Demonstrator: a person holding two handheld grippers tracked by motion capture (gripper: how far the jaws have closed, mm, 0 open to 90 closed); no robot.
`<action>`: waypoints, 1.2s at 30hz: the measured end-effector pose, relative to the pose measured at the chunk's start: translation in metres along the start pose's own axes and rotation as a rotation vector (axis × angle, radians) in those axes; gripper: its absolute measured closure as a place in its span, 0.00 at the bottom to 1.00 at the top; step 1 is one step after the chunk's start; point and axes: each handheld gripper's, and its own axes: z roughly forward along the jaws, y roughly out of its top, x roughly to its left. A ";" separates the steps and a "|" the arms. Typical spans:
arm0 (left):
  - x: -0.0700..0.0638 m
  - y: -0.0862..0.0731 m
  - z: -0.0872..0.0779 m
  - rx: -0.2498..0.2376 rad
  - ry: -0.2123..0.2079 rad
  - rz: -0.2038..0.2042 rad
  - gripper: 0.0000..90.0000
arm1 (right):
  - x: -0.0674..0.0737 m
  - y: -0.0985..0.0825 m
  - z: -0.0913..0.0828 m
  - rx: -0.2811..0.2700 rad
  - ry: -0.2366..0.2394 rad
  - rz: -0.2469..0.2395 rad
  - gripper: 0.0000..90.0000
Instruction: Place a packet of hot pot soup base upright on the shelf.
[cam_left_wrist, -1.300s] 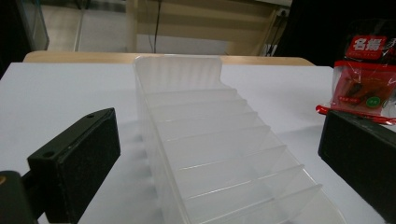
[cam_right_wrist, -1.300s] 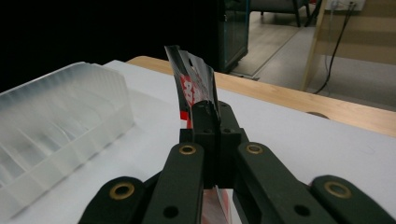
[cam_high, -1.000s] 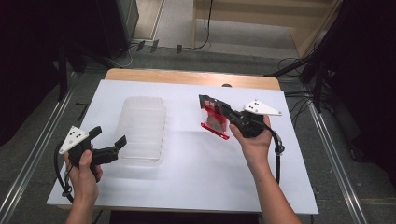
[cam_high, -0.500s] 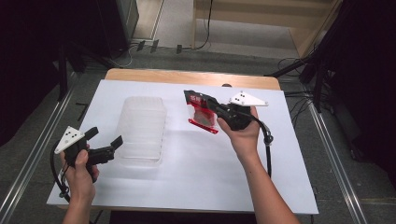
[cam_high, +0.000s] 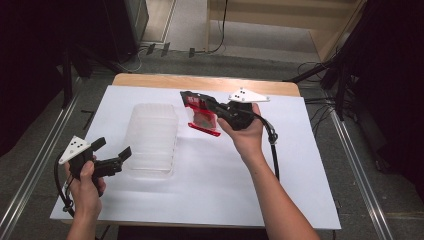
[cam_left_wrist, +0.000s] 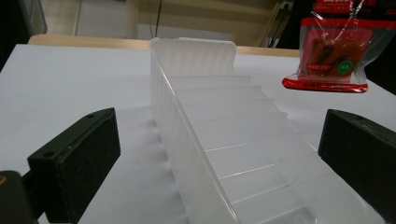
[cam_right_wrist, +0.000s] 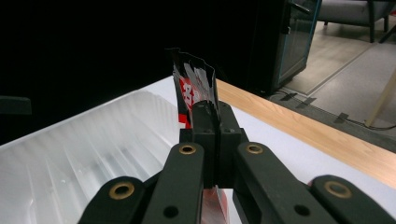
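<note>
Pinching a red snack packet (cam_high: 202, 114) between closed fingers, the right gripper (cam_high: 216, 109) holds it in the air just beside the clear plastic tray (cam_high: 152, 137) on the white tabletop (cam_high: 300, 165). At the tray's near end, the left gripper (cam_high: 112, 154) has its fingers spread wide, gripping nothing.

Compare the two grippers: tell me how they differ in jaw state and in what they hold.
The right gripper is shut on the red snack bag; the left gripper is open and holds nothing. The right one carries the bag in the air beside the clear tray; the left one sits low at the tray's near end. Both are black, hand-held, with a grey plate on top.
</note>
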 end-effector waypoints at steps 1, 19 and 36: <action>0.000 0.000 0.000 0.002 0.000 0.002 0.00 | 0.001 0.002 0.002 -0.003 0.004 -0.002 1.00; 0.002 -0.001 0.001 0.008 -0.004 -0.010 0.00 | 0.012 0.014 0.032 -0.003 0.073 0.008 1.00; 0.002 -0.001 -0.001 0.005 -0.014 -0.014 0.00 | 0.022 0.021 0.071 0.015 0.124 0.004 1.00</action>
